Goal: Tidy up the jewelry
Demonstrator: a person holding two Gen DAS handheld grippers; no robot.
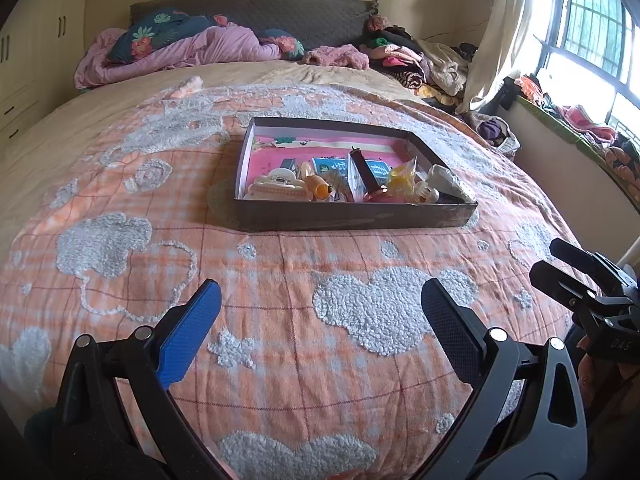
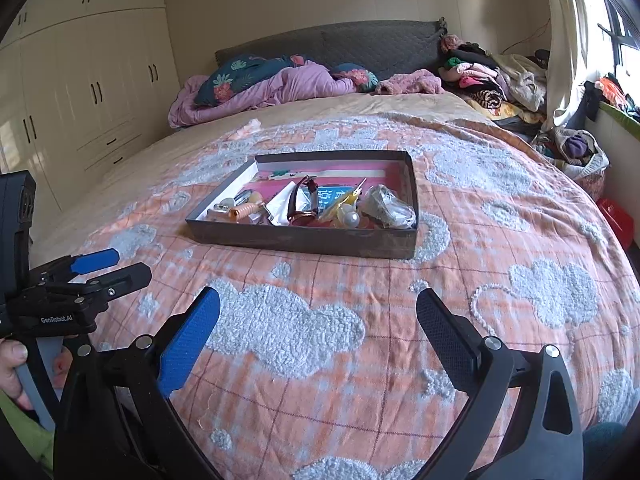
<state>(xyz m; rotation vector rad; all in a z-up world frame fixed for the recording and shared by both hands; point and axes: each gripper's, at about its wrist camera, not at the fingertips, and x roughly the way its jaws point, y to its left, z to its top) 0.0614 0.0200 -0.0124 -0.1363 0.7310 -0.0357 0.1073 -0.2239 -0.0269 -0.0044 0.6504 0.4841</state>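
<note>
Both grippers hover low over the bed's orange cloud-pattern blanket [image 1: 280, 248], empty: left gripper [image 1: 320, 332] jaws spread wide, right gripper [image 2: 318, 334] jaws spread wide too. Dark shallow box [image 2: 304, 240] sits mid-bed ahead of both, well apart from the fingers. Inside it, jumbled: dark red watch [image 2: 306, 204], pearl piece [image 2: 352, 218], cream hair claw [image 1: 276, 188], orange clip [image 2: 244, 212].

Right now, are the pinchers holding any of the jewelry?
No. The left gripper and right gripper are both open and empty above the orange quilt. Everything sits in the shallow dark cardboard box.
</note>
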